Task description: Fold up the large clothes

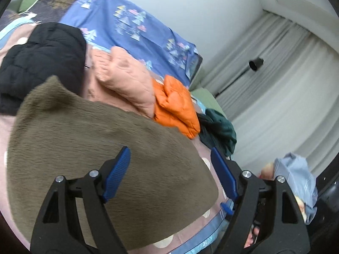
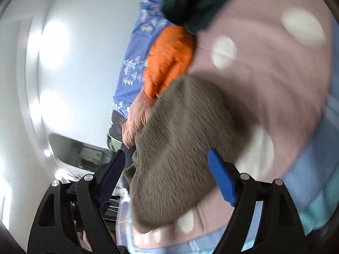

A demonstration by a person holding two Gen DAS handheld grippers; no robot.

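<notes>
Olive fleece garment (image 1: 101, 148): lies spread on the bed's pink spotted cover (image 1: 209, 211), fuzzy side up, one corner peaked toward the black jacket; its near edge runs close to the bed's edge. In the right wrist view it (image 2: 175, 148) shows as a blurred grey-brown heap.

Left gripper (image 1: 169, 173): held above the fleece, tilted, looking down along the bed. Jaws spread wide; the blue pads (image 1: 117, 173) have nothing between them, and whether they touch the cloth below cannot be told.

Right gripper (image 2: 169, 177): rolled strongly sideways, so that bed and wall stand on end in its view. Jaws wide apart, the fleece's bulk seen between and beyond them, but not pinched. Picture smeared by motion.

Black quilted jacket (image 1: 42, 59): just beyond the fleece's peaked corner.

Peach padded garment (image 1: 125, 78): beside the black jacket, just past the fleece.

Orange puffer (image 1: 175, 105): against the peach garment, near the fleece's far edge.

Dark green garment (image 1: 220, 131): bunched next to the orange one, at the bed's side.

Blue patterned sheet (image 1: 131, 25): behind the pile, against the wall.

White curtain (image 1: 286, 84): at the right.
</notes>
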